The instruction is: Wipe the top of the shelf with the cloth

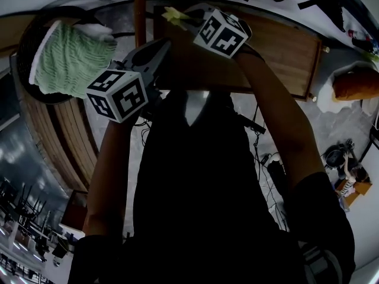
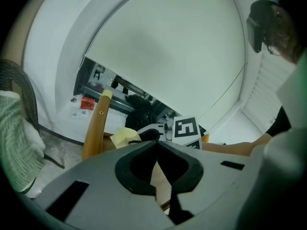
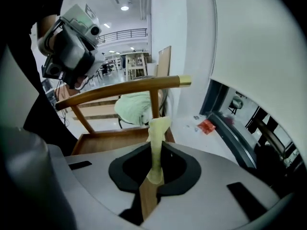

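Note:
A small pale-yellow cloth [image 1: 174,15] sticks out of my right gripper [image 1: 188,18], which is shut on it above the near left corner of the wooden shelf top [image 1: 284,49]. In the right gripper view the cloth [image 3: 158,128] stands up as a thin strip pinched between the jaws of my right gripper [image 3: 154,150], with the shelf board [image 3: 108,139] behind it. My left gripper [image 1: 161,45] hovers just left of the right one, shut and holding nothing. Its own view shows the jaws of my left gripper [image 2: 156,143] touching, with the cloth [image 2: 123,137] just beyond them.
A wooden pole with a brass cap [image 1: 140,9] rises at the shelf's left end. A green knitted fabric [image 1: 70,58] lies in a round dark chair [image 1: 26,46] to the left. Cables [image 1: 267,158] run over the floor at the right. A white wall [image 2: 168,47] stands behind.

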Motion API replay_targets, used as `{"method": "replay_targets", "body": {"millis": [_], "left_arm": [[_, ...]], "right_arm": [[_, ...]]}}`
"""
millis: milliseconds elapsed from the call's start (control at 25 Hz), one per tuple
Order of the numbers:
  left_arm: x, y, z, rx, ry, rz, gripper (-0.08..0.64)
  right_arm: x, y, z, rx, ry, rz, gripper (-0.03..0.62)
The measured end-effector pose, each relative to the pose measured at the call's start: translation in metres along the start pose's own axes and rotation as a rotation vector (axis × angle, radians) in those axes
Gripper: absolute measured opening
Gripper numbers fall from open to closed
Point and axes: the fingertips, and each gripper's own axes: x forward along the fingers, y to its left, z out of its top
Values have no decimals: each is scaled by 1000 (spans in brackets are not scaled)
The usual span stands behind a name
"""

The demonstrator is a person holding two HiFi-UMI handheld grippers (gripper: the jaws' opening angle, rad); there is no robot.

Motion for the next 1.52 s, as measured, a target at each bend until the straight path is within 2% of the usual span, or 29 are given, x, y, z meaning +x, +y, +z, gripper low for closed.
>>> {"method": "replay_targets", "body": {"millis": [280,520,800,1080,1520], "left_arm": [[4,9,13,-3,-3,43,11],[-4,15,8,-17,4,53,11],[-9,13,-6,-27,21,43,11],[-17,1,-24,-45,27,14,11],[-32,-13,-64,-52,61,0,11]], "right_arm": [[29,-22,-19,-3,45,7,43],[41,-14,-25,-50,80,27,43],[40,-7,-30,-31,88,35,43],[35,25,-43,-55,122,88,43],[21,102,-68,-69,151,155,43]]}}
